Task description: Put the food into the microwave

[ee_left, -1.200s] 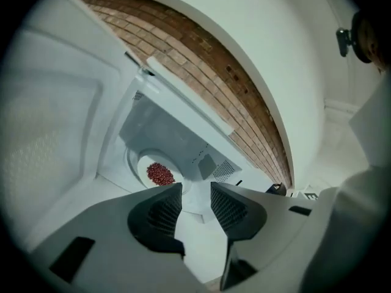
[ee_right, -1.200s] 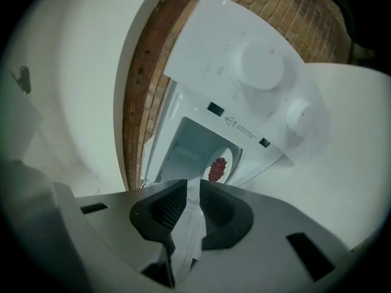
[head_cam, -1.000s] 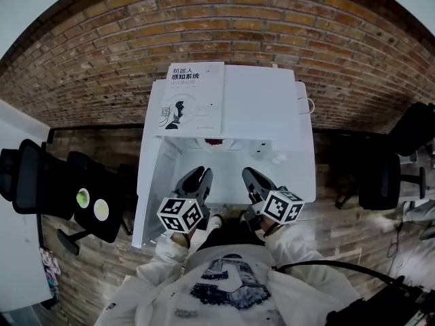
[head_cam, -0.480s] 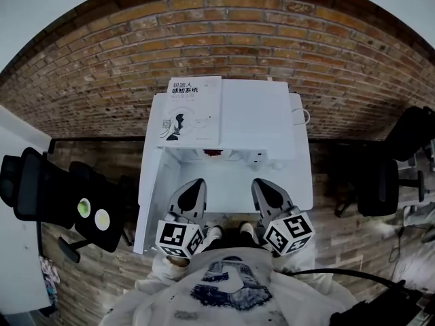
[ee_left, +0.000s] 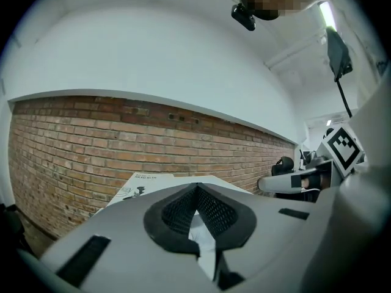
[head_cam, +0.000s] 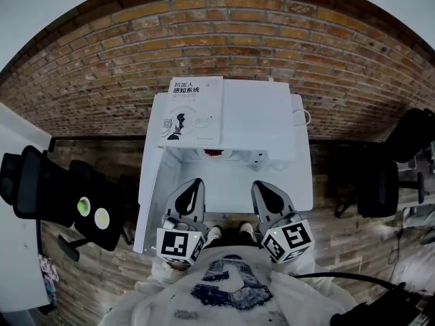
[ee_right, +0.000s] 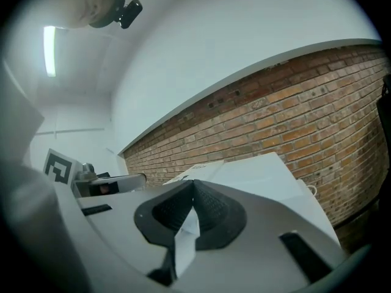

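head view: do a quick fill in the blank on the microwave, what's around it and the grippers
1. On top of the white microwave lies a ____.
2. The wall behind the microwave is made of ____.
3. The jaws of the left gripper and the right gripper are both ____.

Missing words: book; brick; shut

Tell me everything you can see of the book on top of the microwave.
The book is closed and lies flat, cover up, on the left part of the white microwave's top. Its cover is white and looks like paper, with dark title print at the top and a small dark drawing lower left. Nothing rests on it.
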The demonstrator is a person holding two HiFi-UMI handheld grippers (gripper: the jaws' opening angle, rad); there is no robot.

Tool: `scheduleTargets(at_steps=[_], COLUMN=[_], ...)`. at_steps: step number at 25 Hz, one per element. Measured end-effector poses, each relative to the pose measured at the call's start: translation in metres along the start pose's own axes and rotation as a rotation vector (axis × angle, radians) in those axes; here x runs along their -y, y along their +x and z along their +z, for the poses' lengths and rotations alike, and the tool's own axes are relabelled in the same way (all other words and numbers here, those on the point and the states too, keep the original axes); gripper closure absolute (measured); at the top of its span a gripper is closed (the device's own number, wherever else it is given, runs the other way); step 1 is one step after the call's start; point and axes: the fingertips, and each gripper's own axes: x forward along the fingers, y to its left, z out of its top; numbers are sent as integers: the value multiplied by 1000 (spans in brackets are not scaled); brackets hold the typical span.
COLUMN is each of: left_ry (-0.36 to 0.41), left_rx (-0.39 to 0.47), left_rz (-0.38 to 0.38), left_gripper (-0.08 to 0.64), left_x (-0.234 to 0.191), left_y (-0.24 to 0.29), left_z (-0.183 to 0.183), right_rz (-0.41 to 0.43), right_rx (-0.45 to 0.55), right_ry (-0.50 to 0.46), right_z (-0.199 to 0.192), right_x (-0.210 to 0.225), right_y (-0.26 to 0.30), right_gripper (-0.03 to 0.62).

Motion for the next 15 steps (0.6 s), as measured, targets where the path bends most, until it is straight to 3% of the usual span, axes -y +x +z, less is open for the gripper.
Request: scheduleTargets(at_steps=[15], left_ry=[13], left_rx=[-14], left_rz=[-4], left_gripper=[554], left_x=[2], left_y=[4], left_z=[-7], right_rz=[-24], right_rx=[-1], right_ry=[-8], right_z=[-3], right_x=[4], right_y=[-2], right_gripper=[580])
